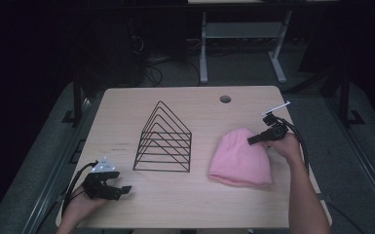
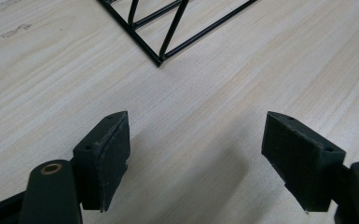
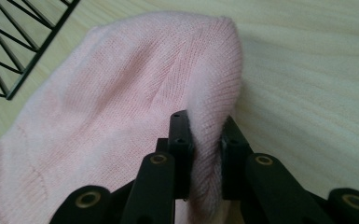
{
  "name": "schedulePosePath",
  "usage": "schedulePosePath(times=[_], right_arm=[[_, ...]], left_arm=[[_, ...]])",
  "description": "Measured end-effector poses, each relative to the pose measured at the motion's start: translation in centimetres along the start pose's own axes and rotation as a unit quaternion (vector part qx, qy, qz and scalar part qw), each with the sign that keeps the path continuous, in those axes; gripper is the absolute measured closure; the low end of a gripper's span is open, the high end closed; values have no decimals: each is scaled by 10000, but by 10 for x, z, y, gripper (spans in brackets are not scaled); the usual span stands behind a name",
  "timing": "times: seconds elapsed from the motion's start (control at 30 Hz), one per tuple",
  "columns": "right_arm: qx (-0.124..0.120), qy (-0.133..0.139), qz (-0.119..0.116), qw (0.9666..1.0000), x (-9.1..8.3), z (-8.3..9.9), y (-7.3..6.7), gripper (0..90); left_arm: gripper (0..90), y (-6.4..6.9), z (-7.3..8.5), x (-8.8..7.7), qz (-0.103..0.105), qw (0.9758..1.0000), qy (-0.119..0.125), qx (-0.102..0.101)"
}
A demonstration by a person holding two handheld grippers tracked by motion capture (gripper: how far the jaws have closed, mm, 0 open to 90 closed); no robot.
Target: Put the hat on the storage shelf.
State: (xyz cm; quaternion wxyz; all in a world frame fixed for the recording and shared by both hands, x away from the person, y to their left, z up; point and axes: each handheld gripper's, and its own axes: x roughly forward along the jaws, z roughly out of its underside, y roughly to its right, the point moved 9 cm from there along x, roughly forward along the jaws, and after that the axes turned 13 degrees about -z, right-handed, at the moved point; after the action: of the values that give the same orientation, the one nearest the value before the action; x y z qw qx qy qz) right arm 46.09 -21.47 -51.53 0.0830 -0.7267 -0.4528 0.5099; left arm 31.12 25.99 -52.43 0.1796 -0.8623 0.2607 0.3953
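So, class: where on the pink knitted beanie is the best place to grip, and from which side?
Grip the pink knitted beanie at its folded right edge, coming in low from the right. The soft knit bunches there, as the right gripper shows, shut on that fold.

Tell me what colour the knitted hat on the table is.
Pale pink; the hat shows best in the right gripper view.

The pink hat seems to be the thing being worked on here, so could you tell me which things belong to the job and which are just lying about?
In the job:
- pink knit hat, a fold of its edge pinched
- right gripper, shut on that fold

Lying about:
- black wire rack, standing untouched mid-table
- left gripper, open over bare table
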Motion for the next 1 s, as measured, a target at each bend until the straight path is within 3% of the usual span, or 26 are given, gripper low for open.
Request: schedulePosePath(times=[0.4, 0.63, 1.0], right_arm=[[-145, 345, -119, 9992, -28, -10, -25, 796], [-427, 524, -46, 9977, -50, -22, -45, 798], [-840, 580, 130, 9947, -83, -39, -79, 799]], left_arm=[[236, 1, -1, 0, 45, 10000, -9, -24], [236, 1, -5, -4, 86, 9999, 57, -55], [236, 1, -11, -9, 181, 9998, 67, -38]])
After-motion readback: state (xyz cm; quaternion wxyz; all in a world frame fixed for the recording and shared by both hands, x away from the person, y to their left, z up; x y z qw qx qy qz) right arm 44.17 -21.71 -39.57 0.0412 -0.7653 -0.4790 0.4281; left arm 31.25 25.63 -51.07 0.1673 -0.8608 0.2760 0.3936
